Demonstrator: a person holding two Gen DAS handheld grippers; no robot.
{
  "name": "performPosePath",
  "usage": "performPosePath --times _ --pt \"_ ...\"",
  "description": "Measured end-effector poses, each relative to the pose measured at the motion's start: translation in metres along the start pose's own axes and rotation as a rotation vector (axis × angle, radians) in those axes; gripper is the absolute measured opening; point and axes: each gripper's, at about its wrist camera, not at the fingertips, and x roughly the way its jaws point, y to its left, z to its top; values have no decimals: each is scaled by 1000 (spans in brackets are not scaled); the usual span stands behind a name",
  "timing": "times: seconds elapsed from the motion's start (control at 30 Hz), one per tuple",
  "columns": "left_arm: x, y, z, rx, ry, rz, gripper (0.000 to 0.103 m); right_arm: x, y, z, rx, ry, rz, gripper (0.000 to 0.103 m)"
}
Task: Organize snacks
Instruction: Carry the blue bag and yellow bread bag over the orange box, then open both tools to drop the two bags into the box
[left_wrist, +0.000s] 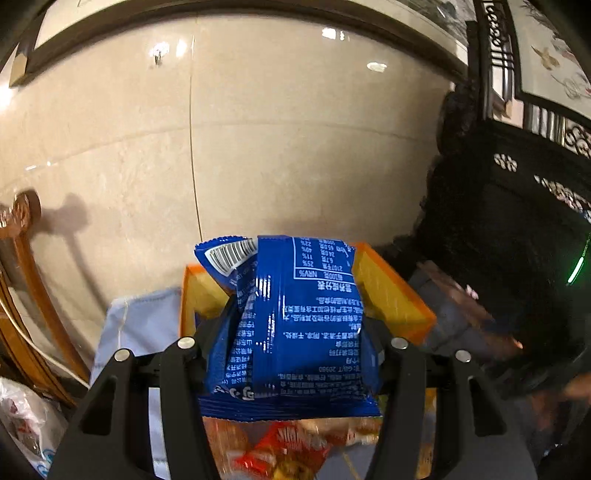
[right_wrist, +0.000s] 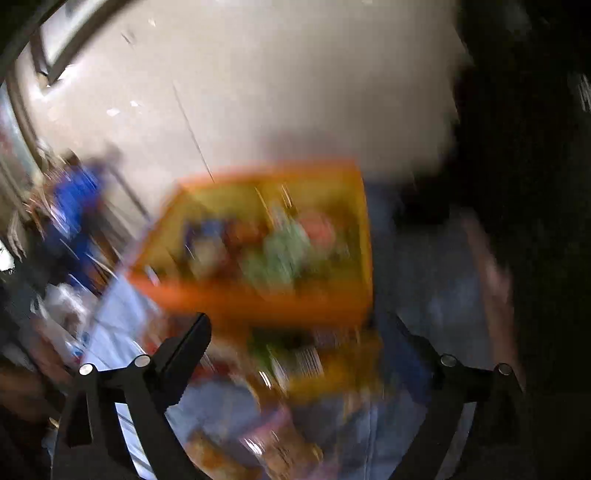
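Blue snack packet (left_wrist: 291, 325) stands clamped in the left claw (left_wrist: 291, 347), long axis running near to far, barcode end pointing far over the orange bin (left_wrist: 391, 295). Right claw (right_wrist: 303, 332) gapes apart, empty, above blurred snacks.

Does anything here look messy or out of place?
Loose snack packets lie scattered on the pale blue cloth outside the orange bin. The left gripper holds a blue snack packet upside down.

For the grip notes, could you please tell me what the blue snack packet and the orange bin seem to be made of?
Blue snack packet: glossy plastic film, by its creases, glare streaks and crimped end seam. Orange bin: probably rigid plastic, with thin, straight, smooth walls.
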Motion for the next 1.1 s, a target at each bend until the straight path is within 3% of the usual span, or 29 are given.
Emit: performPosePath --times 0.07,0.13,0.2,0.27,0.33,0.43,0.53,0.8,0.97,1.1 --pt "0 2 -14 -21 27 -2 55 24 -3 -19 -32 23 -44 93" --pt "0 3 -26 -42 52 1 55 37 6 -24 -111 -12 -62 93" --pt "0 6 -36 -66 80 2 55 55 28 -28 -279 -30 -112 93" --pt "-3 7 -44 -71 99 6 55 82 42 -31 -394 37 -158 95" --pt "-6 7 -50 -65 110 11 55 94 39 -29 -378 65 -137 94" --pt "-13 13 -54 -82 102 21 55 88 22 -17 -203 81 -6 76" --pt "-17 19 -59 -111 104 29 55 75 17 -16 -164 82 40 73" --pt "-19 12 -63 -119 103 6 55 -21 12 -4 -91 -101 148 73" --pt "-22 3 -39 -81 55 -14 55 -76 19 39 -107 -219 140 73" --pt "-22 -5 -8 -31 3 -22 55 -95 30 76 -153 -276 122 73"
